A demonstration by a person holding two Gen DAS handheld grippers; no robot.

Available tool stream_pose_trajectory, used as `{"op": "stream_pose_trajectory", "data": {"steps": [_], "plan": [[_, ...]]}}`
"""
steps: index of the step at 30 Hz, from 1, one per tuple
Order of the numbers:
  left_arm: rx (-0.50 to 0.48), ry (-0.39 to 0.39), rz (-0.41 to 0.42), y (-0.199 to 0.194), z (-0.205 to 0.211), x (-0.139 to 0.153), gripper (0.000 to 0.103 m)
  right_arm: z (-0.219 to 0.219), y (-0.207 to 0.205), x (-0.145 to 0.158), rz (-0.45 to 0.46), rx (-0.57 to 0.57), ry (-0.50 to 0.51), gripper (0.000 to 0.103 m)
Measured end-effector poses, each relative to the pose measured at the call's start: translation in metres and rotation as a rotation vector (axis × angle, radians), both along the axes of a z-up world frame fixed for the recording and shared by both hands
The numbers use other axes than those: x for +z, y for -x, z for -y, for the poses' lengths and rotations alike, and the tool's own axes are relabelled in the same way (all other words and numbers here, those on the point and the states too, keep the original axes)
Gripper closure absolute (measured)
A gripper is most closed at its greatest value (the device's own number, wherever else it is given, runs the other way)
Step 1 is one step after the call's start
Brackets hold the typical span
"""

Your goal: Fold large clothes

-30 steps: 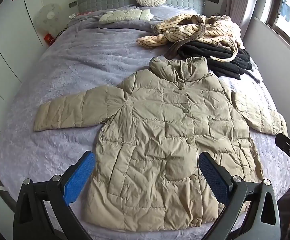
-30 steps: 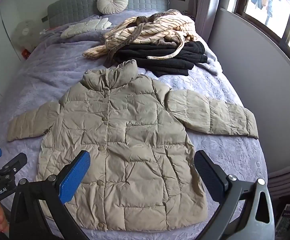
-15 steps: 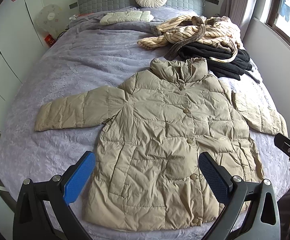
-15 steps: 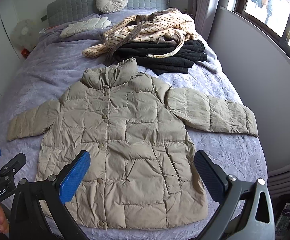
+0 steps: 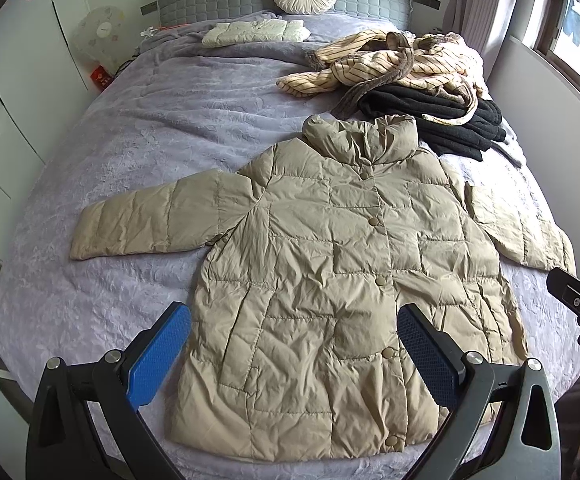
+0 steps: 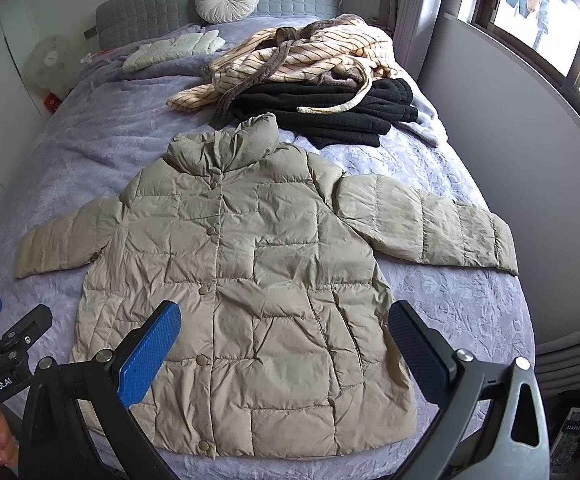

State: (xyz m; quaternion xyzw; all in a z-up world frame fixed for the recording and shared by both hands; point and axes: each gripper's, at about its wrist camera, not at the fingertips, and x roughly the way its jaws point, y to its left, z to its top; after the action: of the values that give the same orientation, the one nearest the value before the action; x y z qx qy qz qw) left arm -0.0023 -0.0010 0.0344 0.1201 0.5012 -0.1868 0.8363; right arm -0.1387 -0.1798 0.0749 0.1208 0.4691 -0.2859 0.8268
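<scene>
Both grippers, left gripper (image 5: 293,354) and right gripper (image 6: 284,350), hovered at frame bottom, jaws wide apart, gripping nothing. Beige puffer coat (image 5: 329,264) lay flat mid-frame on bed (image 5: 138,152), buttoned, sleeves spread, probably prepped for first fold. Other clothes piled upper right.

Quilted, faintly shiny jacket (image 5: 329,280); plush bedspread (image 5: 170,128).

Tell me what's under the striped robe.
The striped robe lies on a stack of black clothes, on the purple bedspread. Whatever else lies beneath is covered.
</scene>
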Motion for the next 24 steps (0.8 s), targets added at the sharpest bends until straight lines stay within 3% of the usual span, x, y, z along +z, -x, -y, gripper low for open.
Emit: {"op": "stream_pose_trajectory", "data": {"steps": [24], "plan": [[0.000, 0.000, -0.001, -0.0007, -0.0001, 0.0004, 0.000, -0.0012, -0.0019, 0.0002, -0.002, 0.000, -0.002, 0.000]]}}
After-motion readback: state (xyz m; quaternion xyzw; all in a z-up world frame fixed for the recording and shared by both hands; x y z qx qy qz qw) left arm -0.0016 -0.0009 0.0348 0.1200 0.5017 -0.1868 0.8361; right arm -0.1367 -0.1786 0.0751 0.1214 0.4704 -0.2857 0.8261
